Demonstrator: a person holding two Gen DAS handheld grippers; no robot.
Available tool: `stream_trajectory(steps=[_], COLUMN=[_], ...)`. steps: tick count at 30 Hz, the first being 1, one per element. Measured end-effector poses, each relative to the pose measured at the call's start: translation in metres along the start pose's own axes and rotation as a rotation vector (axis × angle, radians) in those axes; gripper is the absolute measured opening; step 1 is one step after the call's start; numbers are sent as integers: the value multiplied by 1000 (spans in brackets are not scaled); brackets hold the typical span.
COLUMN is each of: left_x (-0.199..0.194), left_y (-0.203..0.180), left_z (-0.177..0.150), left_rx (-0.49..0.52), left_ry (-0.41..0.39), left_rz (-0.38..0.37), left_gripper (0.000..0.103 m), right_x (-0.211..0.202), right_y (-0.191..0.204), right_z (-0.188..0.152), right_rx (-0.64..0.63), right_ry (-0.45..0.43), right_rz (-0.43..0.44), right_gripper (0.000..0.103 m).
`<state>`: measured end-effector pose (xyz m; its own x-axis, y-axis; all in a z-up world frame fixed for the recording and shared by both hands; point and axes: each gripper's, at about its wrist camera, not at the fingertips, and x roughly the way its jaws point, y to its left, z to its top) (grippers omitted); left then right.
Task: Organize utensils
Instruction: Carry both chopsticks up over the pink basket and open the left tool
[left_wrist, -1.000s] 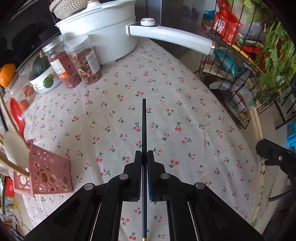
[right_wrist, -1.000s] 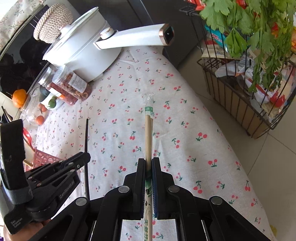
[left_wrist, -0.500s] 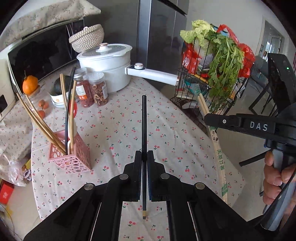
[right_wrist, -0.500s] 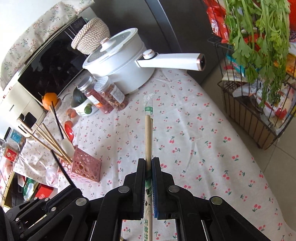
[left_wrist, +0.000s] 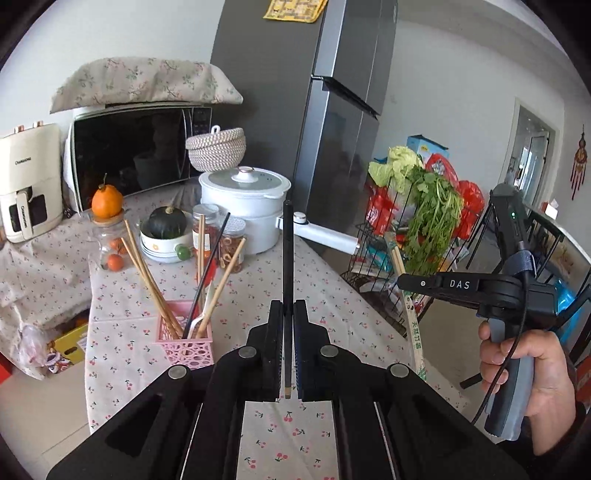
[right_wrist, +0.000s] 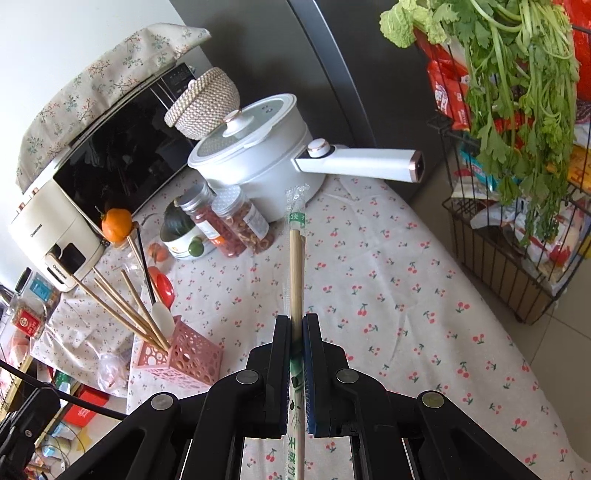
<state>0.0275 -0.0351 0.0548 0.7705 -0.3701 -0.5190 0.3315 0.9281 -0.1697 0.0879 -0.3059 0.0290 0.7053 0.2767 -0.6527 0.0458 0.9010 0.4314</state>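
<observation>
both lifted clear of the cloth (left_wrist: 332, 295) since a second ago. left gripper (left_wrist: 288, 321) clamped tight on black chopstick (left_wrist: 287, 266); right gripper (right_wrist: 296, 332) pinched shut on wrapped bamboo pair (right_wrist: 296, 273). now high enough to see pink holder (left_wrist: 186, 341), already bristling with chopsticks, lower left. probably next: tip ends down, drop in.

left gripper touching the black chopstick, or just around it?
Touching. The left wrist view shows the left gripper shut on the black chopstick, both pads pressed against its shaft with no gap.
</observation>
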Motion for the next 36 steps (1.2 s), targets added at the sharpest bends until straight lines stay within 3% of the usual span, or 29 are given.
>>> stream_trajectory(steps=[12,24,30,36], left_x=[-50,-30,6,42], left_y=[74,112,118,124], left_z=[20,29,29,22], left_rx=[-157,-222,-186,-173], left_ry=[-182,-307,-310,-239], left_rz=[77,192,235,260], left_gripper=[5,5,5,5], right_x=[8,44,54,58], right_y=[40,72,76,77], right_z=[-2,-7,-8,-9], right_rx=[-106,-164,-165,-163], right_ry=[-113,-124,-127,-133], right_rz=[35,63,56,58], right_gripper=[5,5,5,5])
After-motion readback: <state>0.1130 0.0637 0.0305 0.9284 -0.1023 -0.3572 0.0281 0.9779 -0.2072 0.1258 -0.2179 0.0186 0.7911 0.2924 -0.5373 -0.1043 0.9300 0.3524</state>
